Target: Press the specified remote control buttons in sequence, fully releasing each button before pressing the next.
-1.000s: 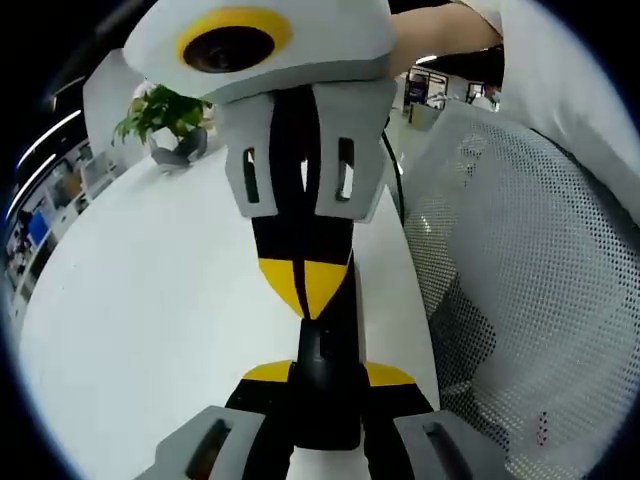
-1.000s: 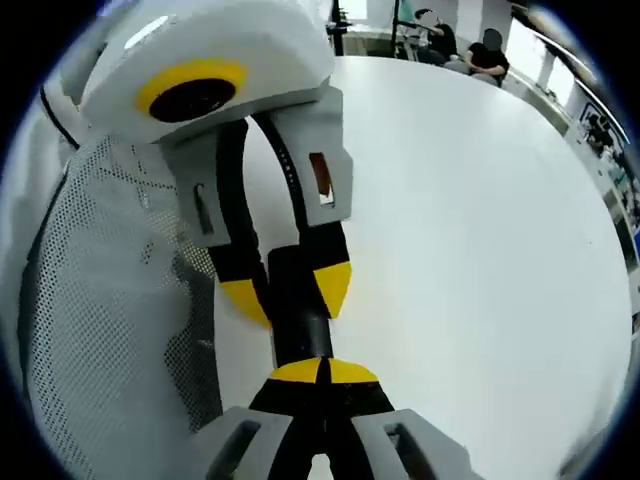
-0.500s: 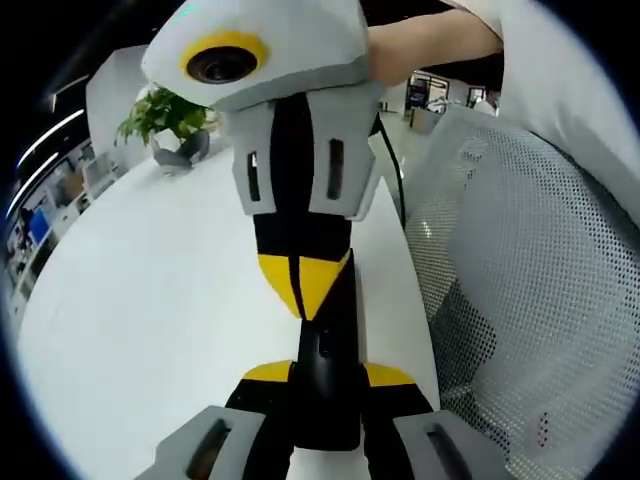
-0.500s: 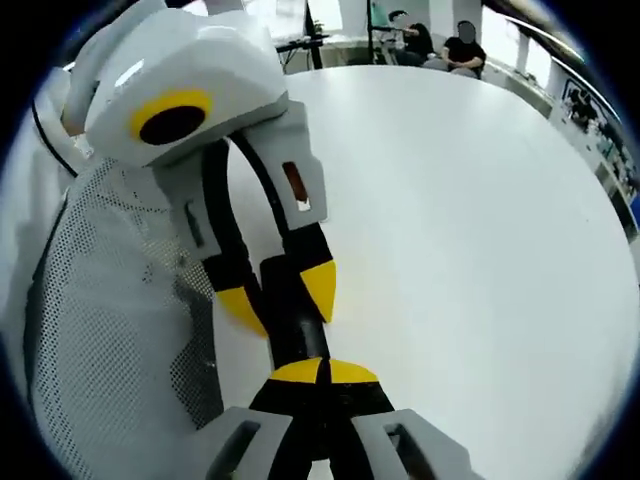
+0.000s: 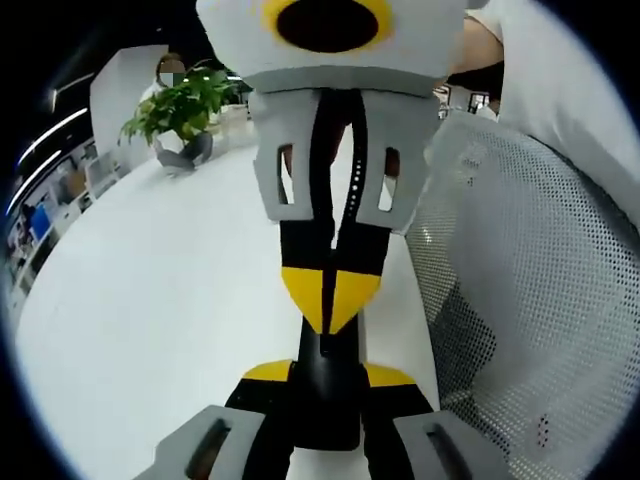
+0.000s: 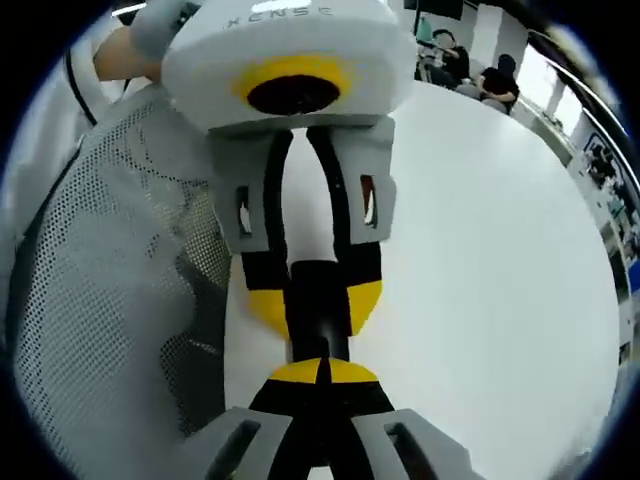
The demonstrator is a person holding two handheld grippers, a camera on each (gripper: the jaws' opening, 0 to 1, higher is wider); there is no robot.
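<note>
L hand-held gripper [image 5: 325, 375]: jaws pinching the black remote [image 5: 325, 405] by its two long edges, yellow tips on either side of the remote, which sticks out fwd between them. R hand-held gripper [image 5: 330, 298]: jaws pressed together w/ no gap between the yellow tips. It meets the remote's face at the end away from the L grip. Right gripper view agrees: shut tips touch or sit just above the remote's far end. Can't tell which, and buttons are too dark to read.

Step, my read: mid-sequence, one press in hand, w/ the R tip used as a poker. Can't tell if the button is down or already let go. Next move prob. calls for lifting the R tip fully off the remote before sliding to the next button. L grip should stay steady so the remote doesn't twist. Risk: the blunt double tip could hit two buttons.

Under the remote is a white desk [image 5: 150, 300]. Beside the remote on the person's side, a white mesh chair back [image 5: 530, 300] and a white sleeve [image 5: 570, 80].

Containers: one grey pot [image 5: 185, 150], well beyond the remote at the desk's far end, holding a green plant [image 5: 180, 105].
</note>
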